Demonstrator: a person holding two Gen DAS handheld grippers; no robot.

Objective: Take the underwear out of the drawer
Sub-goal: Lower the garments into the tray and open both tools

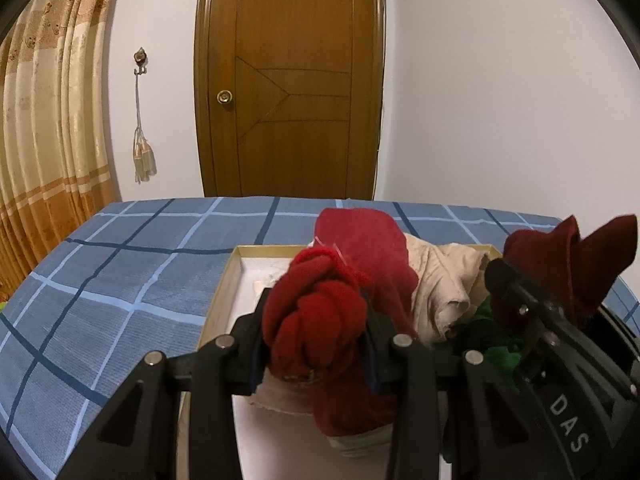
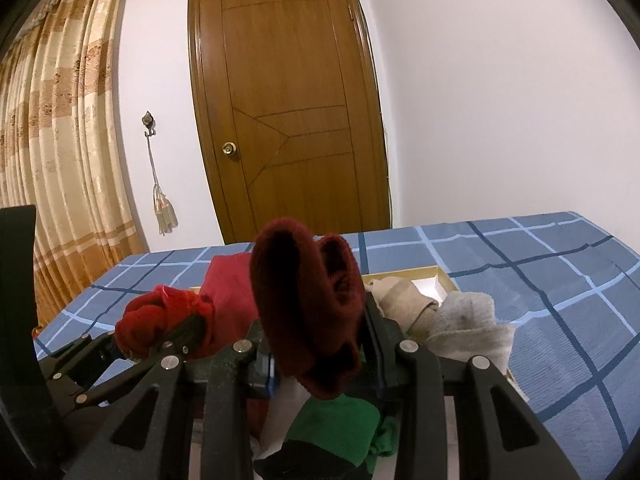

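Underwear is held in both claws above an open shallow box [image 1: 224, 280] that rests on a bed [image 1: 120, 280] with a blue checked cover. The left claw [image 1: 316, 320] is clenched on a bright red bundle [image 1: 316, 304], which is wedged between its two fingers and bulges above and in front of them; in the right wrist view the same bundle [image 2: 160, 316] appears at lower left, pinched by that claw. The right claw [image 2: 320, 344] is clenched on a dark red garment [image 2: 312, 300], which stands up between its fingers in two rounded lobes and droops below the pads; in the left wrist view it [image 1: 568, 264] rises at the right edge. Both gripped pieces sit clear of the box's contents. Inside the box lie a larger red cloth [image 1: 368, 256], beige fabric [image 1: 444, 288] and a green piece [image 2: 340, 420] directly beneath the right claw. A pale cloth [image 2: 468, 328] spills over the box's right side onto the bed.
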